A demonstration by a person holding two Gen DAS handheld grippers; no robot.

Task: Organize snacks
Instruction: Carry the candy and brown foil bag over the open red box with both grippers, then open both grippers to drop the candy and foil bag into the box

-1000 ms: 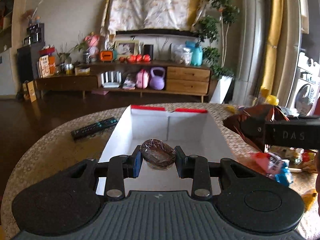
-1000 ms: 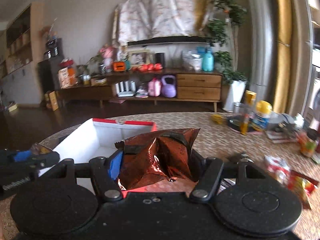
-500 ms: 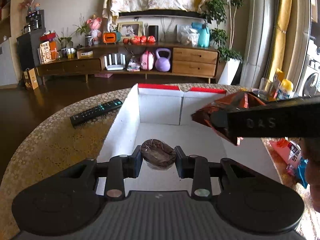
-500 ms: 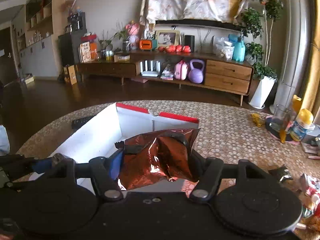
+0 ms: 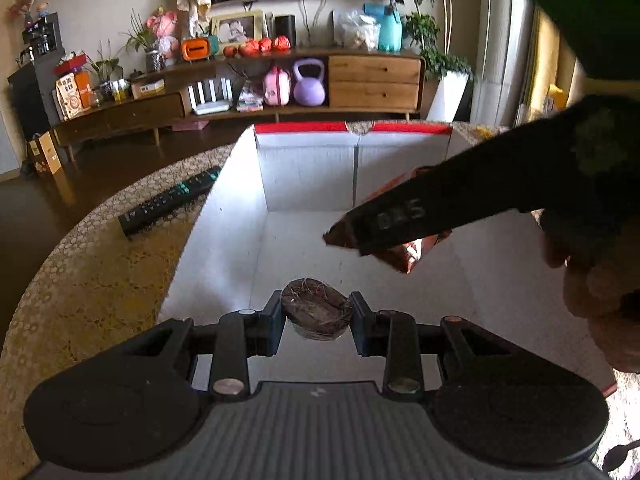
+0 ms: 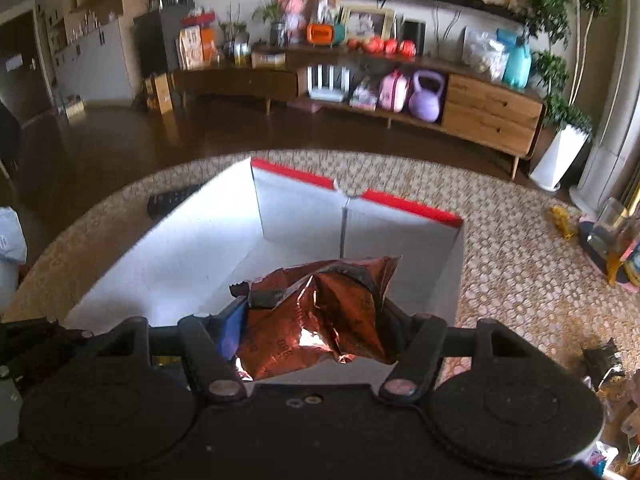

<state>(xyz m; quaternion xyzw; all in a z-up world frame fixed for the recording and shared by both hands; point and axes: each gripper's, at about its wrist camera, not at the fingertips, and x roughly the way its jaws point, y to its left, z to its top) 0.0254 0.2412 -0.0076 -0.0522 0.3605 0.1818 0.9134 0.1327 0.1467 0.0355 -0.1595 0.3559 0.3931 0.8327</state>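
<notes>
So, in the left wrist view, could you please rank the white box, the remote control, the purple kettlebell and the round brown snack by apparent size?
1. White box.
2. Remote control.
3. Round brown snack, enlarged by nearness.
4. Purple kettlebell, far away, so true size is unsure.

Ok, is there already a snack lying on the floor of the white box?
No, the white box shows a bare floor; the round brown snack is in the left gripper and the foil bag in the right gripper.
</notes>
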